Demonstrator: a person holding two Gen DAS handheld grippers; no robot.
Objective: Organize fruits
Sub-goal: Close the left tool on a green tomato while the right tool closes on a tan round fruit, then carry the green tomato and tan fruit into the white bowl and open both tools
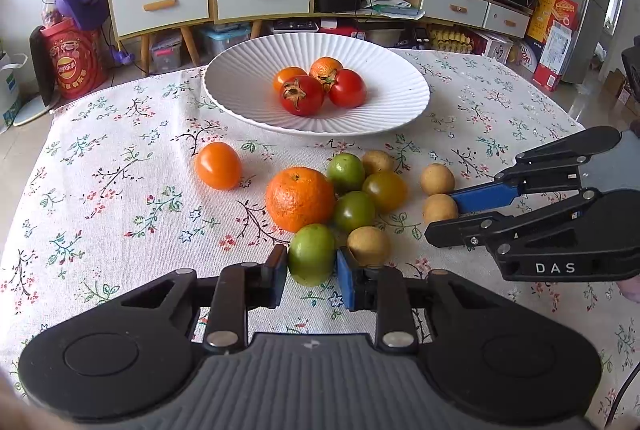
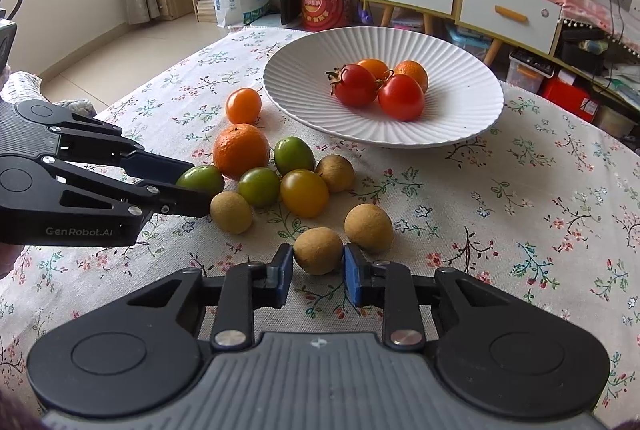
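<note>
Floral-cloth bench, white plate as landmark. Left tool clamped on green fruit at near edge of loose pile, plate straight ahead beyond orange. Right tool clamped on brown fruit, plate ahead and slightly right. Both about equally near; likely lift, carry forward to plate.

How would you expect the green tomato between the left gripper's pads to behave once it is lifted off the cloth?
The green tomato looks smooth and glossy, so it may slip between the left gripper's flat pads. It is round, so if released it would probably roll across the tablecloth. Its skin looks thin; a hard squeeze might bruise it.
</note>
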